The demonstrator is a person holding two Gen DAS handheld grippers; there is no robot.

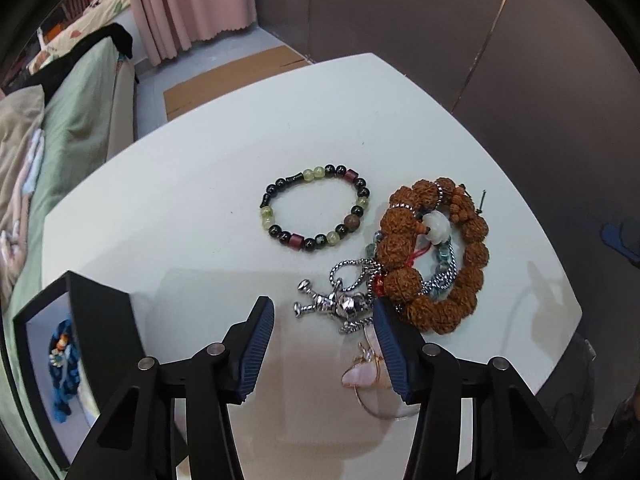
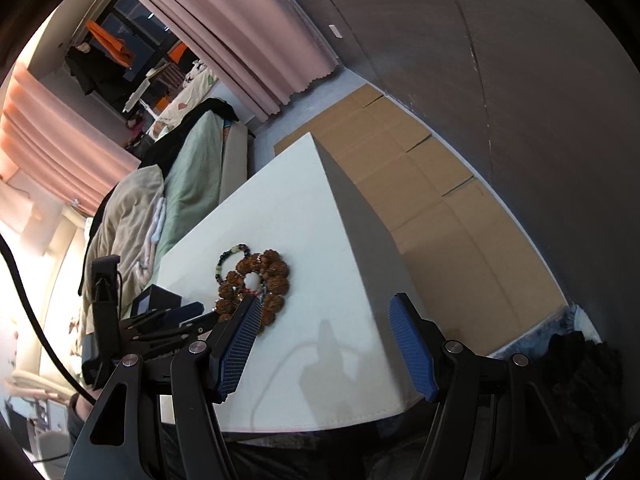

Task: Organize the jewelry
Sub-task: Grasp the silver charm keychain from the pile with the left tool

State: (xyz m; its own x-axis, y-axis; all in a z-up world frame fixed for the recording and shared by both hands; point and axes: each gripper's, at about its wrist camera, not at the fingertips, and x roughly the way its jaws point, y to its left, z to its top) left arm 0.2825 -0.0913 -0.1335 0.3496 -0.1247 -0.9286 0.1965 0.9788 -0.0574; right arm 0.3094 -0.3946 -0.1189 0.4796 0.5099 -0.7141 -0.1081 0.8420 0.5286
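Jewelry pile [image 1: 400, 272] untouched, left gripper [image 1: 324, 344] wide open

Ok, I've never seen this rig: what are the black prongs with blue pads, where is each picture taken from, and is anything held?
Each picture comes from a camera on a hand-held gripper a person carries. The left hand-held gripper hangs open over a white table, above a silver chain with charm and a pink pendant. Nearby lie a dark-and-green bead bracelet, a brown seed bracelet and an open black box. The right hand-held gripper is open too. Neither holds anything.
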